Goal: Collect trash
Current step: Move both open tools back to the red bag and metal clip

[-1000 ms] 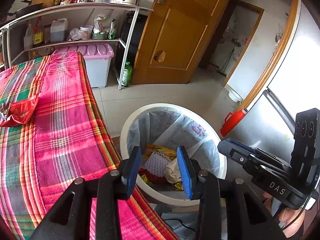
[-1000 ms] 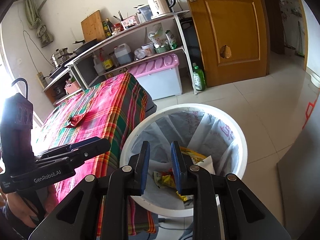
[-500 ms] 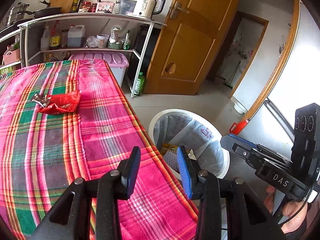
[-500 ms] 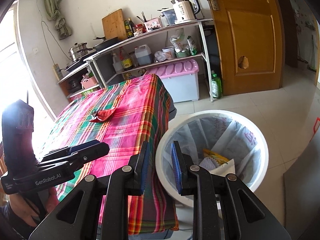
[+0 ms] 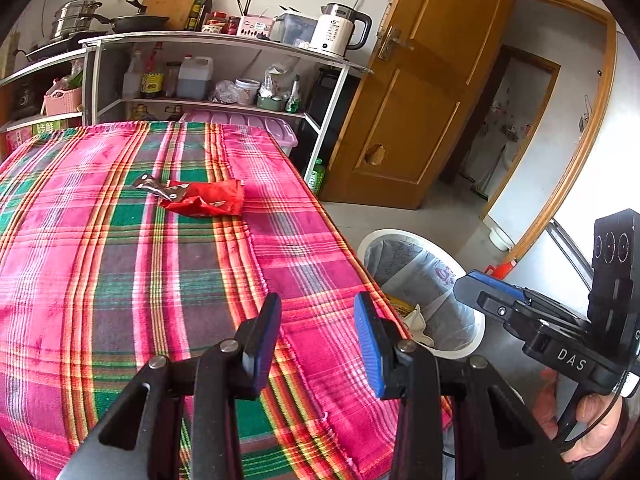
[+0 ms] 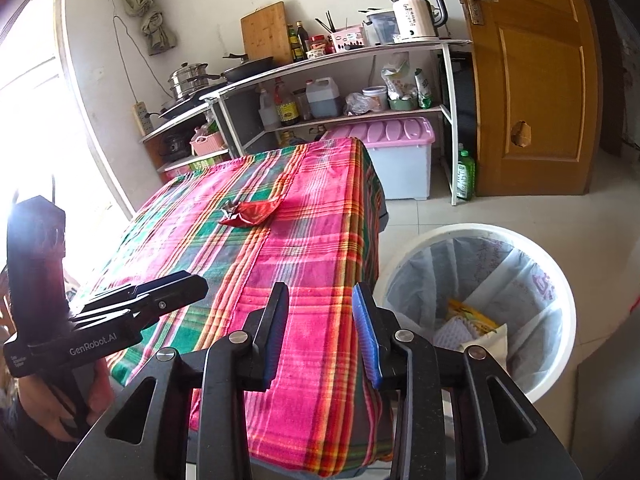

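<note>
We see the red wrapper [image 5: 204, 201] lying flat on the plaid tablecloth [image 5: 120, 280], far from us and toward the table's right edge. Its long axis runs roughly across the table, with the crumpled silver end [image 5: 150, 185] pointing left. Open cloth lies between the wrapper and both tools. The white bin [image 6: 480, 300] stands on the floor just beside the table's right edge, lined and holding some trash. Our left gripper [image 5: 316, 332] hovers over the near cloth, fingers apart and empty. Our right gripper [image 6: 322, 330] is over the near right edge, fingers likewise apart and empty. The right wrist view shows most of the bin's interior; the left view shows only part of it, behind the table's edge.
</note>
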Available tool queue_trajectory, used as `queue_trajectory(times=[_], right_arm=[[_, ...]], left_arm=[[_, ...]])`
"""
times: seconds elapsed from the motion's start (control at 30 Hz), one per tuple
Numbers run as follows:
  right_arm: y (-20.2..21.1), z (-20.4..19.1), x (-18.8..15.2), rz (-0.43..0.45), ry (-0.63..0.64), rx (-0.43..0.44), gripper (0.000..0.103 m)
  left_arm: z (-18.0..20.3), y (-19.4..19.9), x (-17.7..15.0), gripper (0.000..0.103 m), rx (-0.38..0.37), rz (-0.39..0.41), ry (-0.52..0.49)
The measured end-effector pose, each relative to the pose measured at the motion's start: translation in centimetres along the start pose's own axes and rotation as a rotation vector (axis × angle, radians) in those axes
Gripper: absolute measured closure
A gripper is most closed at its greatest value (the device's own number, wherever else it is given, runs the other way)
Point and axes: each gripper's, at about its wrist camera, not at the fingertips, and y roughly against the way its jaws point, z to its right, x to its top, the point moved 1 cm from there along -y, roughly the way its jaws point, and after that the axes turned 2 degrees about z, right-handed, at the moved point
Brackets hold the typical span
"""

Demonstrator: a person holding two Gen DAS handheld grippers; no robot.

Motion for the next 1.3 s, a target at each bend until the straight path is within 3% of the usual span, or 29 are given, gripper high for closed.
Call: queue_trajectory(times=[0.8,1.3], right_arm=[[-6.6,-4.8,2.5,-0.073,0.078,0.074,0.068],[-13.1,-5.9,5.5,-0.139,0.069,0.113,0.068]], left_arm=[[-7.6,1.4,1.5,0.064,0.133,0.057,0.106],[-11.5,0.1,5.1,0.062,0.209,0.065,0.109]])
